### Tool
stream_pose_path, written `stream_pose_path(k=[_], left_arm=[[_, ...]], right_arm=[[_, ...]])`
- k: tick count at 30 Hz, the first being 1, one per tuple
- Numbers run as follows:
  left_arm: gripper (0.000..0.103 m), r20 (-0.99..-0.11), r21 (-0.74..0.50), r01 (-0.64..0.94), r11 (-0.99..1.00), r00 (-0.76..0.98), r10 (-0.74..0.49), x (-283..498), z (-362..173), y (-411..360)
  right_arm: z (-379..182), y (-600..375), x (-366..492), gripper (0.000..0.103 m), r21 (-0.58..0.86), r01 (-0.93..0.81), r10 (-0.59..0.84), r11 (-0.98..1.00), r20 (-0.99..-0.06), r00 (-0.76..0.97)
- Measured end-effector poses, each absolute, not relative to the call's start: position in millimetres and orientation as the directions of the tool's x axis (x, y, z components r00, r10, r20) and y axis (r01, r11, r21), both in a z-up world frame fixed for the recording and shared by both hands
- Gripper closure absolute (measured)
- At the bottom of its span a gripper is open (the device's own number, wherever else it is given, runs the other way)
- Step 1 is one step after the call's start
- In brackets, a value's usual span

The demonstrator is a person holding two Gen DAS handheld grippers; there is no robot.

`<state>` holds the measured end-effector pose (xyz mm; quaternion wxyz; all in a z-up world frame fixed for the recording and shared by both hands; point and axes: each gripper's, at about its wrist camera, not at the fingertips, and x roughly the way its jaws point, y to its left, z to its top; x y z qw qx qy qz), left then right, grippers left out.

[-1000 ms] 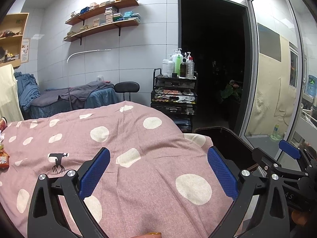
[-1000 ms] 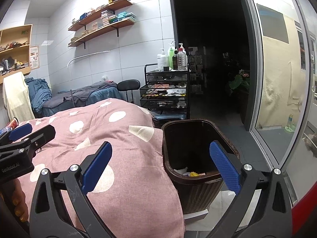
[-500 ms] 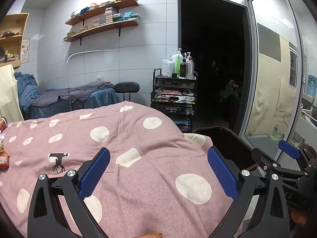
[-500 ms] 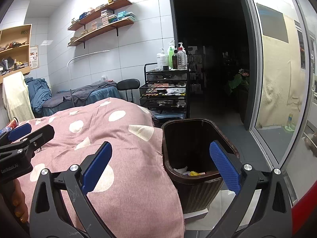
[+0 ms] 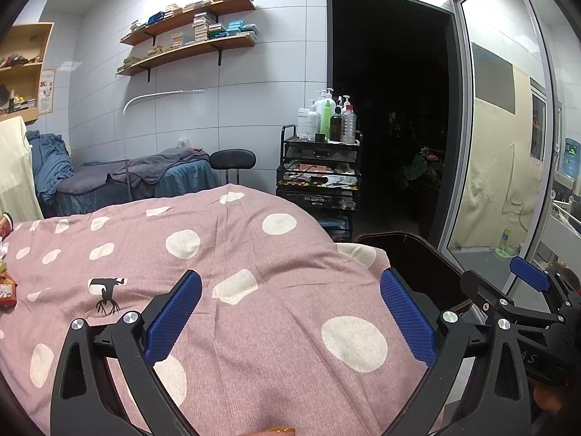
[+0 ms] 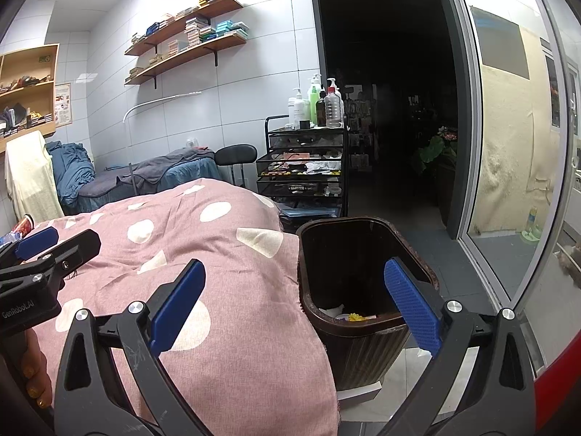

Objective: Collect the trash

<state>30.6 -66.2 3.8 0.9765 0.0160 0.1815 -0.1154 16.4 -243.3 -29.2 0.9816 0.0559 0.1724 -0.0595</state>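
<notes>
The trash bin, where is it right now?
In the right wrist view the dark brown trash bin stands on the floor right of centre, against the edge of the pink polka-dot cover, in front of the black wire cart.

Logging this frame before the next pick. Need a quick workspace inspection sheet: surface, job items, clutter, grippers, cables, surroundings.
Surface: pink dotted bedspread, bare ahead of both grippers.
Job's things: brown bin beside the bed, scraps inside; snack wrappers at the bed's far left edge.
Clutter: nothing seen.
Grippers: left gripper and right gripper open, empty.
Cables: nothing seen.
Surroundings: trolley with bottles, wall shelves, dark doorway.
</notes>
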Motion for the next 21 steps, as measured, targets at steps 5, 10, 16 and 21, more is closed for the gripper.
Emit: stream_pose_path(k=[5,10,16,21], left_arm=[[0.005,-0.357,-0.011,0.230,0.973,0.908,-0.219,29.4,3.8,-66.5],[0.005,-0.359,-0.012,0.231,0.973,0.907,-0.219,29.7,3.6,-66.4],[0.005,-0.363,-0.011,0.233,0.972,0.905,-0.221,28.7,2.9,-66.8],[0.005,-0.364,-0.011,0.235,0.972,0.904,-0.223,28.5,2.4,-67.1]], right_arm=[[-29.7,-242.7,16.1,0.006,0.088,0.136,-0.098,0.987,-0.348,0.933],[-30.6,-241.8,15.3,0.006,0.087,0.136,-0.097,0.987,-0.348,0.932],[-30.8,-241.2,15.0,0.006,0.087,0.136,-0.098,0.987,-0.348,0.932],[-30.8,-241.4,14.8,0.006,0.088,0.136,-0.097,0.987,-0.349,0.932]])
